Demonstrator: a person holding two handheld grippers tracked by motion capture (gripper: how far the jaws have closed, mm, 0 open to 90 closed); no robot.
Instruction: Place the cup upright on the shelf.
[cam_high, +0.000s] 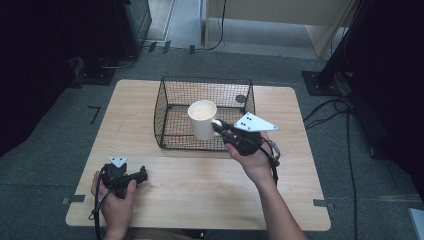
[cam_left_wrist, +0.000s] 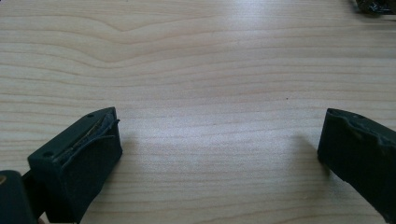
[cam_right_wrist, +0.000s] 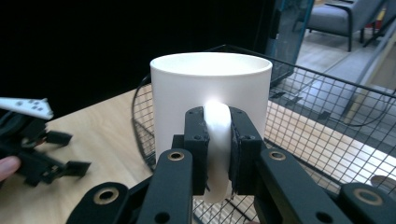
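The tabletop (cam_high: 200, 190) is wide and made of light wood. On its far half sits a black wire basket (cam_high: 170, 100) with open mesh walls. The white mug (cam_high: 202, 120) is up in the air, above the basket's near part, and it stands straight, mouth up. It looks empty.

The job in hand seems to be putting the mug into the basket. To do it well, keep the mug straight and move it over the middle of the basket, away from the wire walls. Then bring it down slowly until its bottom sits flat on the mesh floor. Only then let go, so it does not tip or drop. Watch the near wall, because the mug is close to it.

The right hand-held gripper (cam_high: 220, 127) has its two black jaws closed tight on the mug's handle (cam_right_wrist: 217, 144), one jaw on each side. The hold looks firm and centered.

The left hand-held gripper (cam_high: 140, 176) rests low over the near left part of the tabletop, well apart from the basket. Its jaws stand wide apart and hold nothing, with bare wood between them.
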